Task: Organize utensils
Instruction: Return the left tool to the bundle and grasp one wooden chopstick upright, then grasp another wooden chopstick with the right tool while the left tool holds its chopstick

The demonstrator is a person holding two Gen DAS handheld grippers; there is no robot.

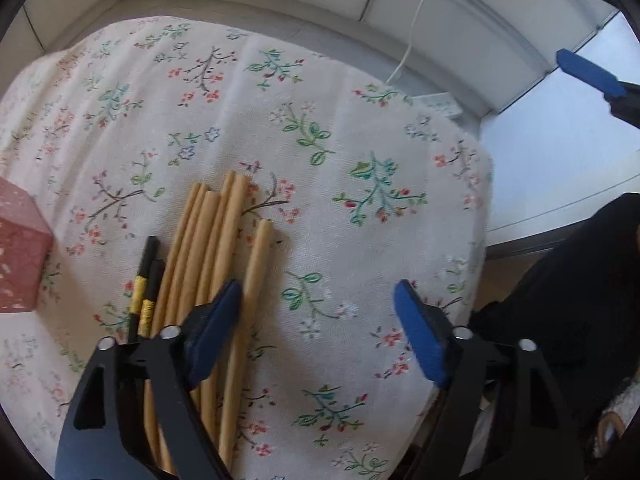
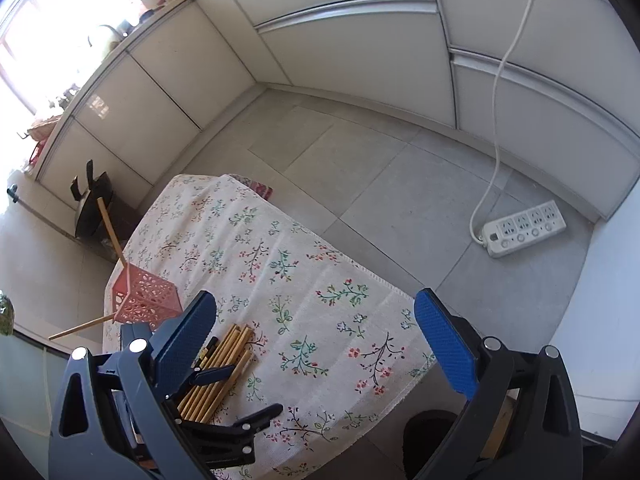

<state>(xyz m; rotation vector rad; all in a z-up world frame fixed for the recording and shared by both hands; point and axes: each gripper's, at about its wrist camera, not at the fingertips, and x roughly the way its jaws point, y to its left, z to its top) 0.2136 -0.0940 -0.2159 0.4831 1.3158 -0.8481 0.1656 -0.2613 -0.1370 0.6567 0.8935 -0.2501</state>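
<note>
Both blue-padded black grippers hang with jaws apart over a small table draped in a white floral tablecloth (image 2: pixel 320 280): the left gripper (image 1: pixel 320 316) points steeply down beside a bundle of pale bamboo chopsticks (image 1: pixel 212 248), one pad overlapping the bundle's outer sticks while the other stands over bare cloth, nothing clamped between them, and the right gripper (image 2: pixel 316 344) hovers higher, open and empty. Just left of the bamboo bundle lie two black chopsticks with gold bands (image 1: pixel 146 280), their lower ends hidden behind the left gripper's frame. At the table's far-left corner stands a pink perforated plastic basket (image 2: pixel 146 300); two bamboo sticks (image 2: pixel 114 240) lean out of it, one rising steeply, the other jutting low past the table's edge. From the left wrist view the basket is cut off by the picture's edge, so its inside cannot be seen. Beyond the table, a white power strip (image 2: pixel 524 228) with its cord lies on the grey tiled floor near white cabinet doors. A dark-clothed part of the person fills the left view's lower right corner, blurred.
</note>
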